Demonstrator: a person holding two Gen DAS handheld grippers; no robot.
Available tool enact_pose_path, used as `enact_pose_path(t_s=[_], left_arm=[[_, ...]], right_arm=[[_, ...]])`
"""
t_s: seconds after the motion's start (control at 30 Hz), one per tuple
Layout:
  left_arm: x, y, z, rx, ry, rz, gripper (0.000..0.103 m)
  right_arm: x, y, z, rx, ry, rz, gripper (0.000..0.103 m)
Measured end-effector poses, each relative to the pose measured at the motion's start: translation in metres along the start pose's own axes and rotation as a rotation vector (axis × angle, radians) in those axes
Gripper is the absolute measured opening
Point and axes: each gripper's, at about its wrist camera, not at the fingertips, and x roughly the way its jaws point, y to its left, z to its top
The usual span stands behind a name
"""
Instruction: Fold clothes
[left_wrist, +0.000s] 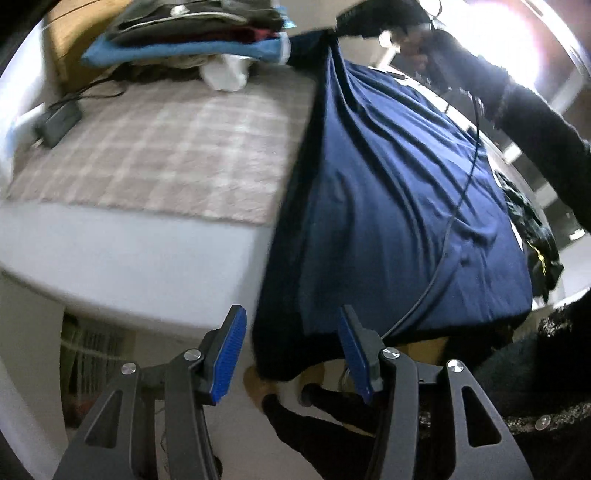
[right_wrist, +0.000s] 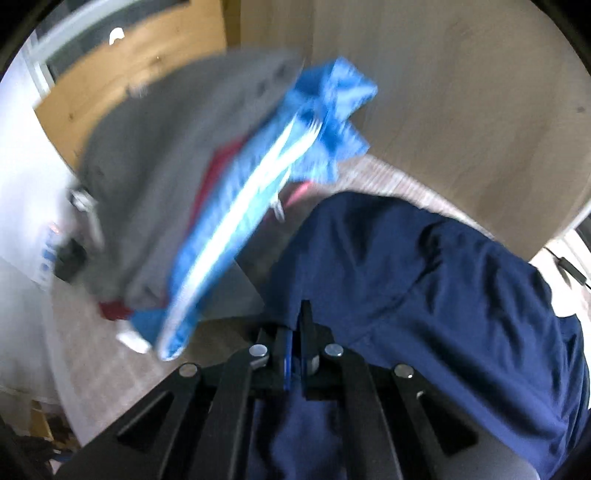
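A navy blue garment (left_wrist: 388, 206) lies spread over the right side of the table and hangs off its near edge. My left gripper (left_wrist: 291, 350) is open and empty, below the table edge, with the hanging hem between and just beyond its blue pads (left_wrist: 227, 354). My right gripper (right_wrist: 295, 347) is shut on a far edge of the navy garment (right_wrist: 424, 273) and lifts it; it shows in the left wrist view (left_wrist: 354, 18) at the top, with the cloth pulled taut beneath it.
A stack of folded clothes (left_wrist: 192, 33), light blue, red and grey, sits at the table's far end; it looms close in the right wrist view (right_wrist: 192, 192). A beige plaid mat (left_wrist: 166, 147) covers the table. A dark adapter (left_wrist: 57, 122) lies far left. Dark clothes (left_wrist: 535, 229) are piled at right.
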Motion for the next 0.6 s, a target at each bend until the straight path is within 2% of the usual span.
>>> enact_pose_path(t_s=[0.13, 0.17, 0.3, 0.33, 0.37, 0.4, 0.43, 0.6], left_arm=[[0.014, -0.01, 0.01, 0.061, 0.007, -0.002, 0.049], [0.018, -0.011, 0.013, 0.072, 0.012, -0.001, 0.046], [0.023, -0.014, 0.019, 0.091, 0.009, 0.001, 0.044], [0.023, -0.014, 0.02, 0.088, 0.011, -0.003, 0.04], [0.024, -0.013, 0.021, 0.084, 0.012, -0.008, 0.028], [0.024, -0.012, 0.021, 0.086, 0.015, -0.01, 0.021], [0.024, -0.012, 0.021, 0.092, 0.018, -0.01, 0.017], [0.023, -0.011, 0.017, 0.125, 0.045, -0.015, 0.015]], right_arm=[[-0.033, -0.014, 0.009, 0.052, -0.046, 0.042, 0.002], [-0.038, -0.016, 0.013, 0.061, -0.053, 0.046, 0.002], [-0.06, -0.02, 0.017, 0.095, -0.075, 0.067, 0.002], [-0.062, -0.021, 0.017, 0.1, -0.078, 0.075, 0.002], [-0.065, -0.022, 0.017, 0.101, -0.081, 0.08, 0.002], [-0.069, -0.023, 0.017, 0.101, -0.085, 0.084, 0.002], [-0.071, -0.024, 0.017, 0.101, -0.086, 0.085, 0.002], [-0.072, -0.026, 0.018, 0.099, -0.088, 0.086, 0.002]])
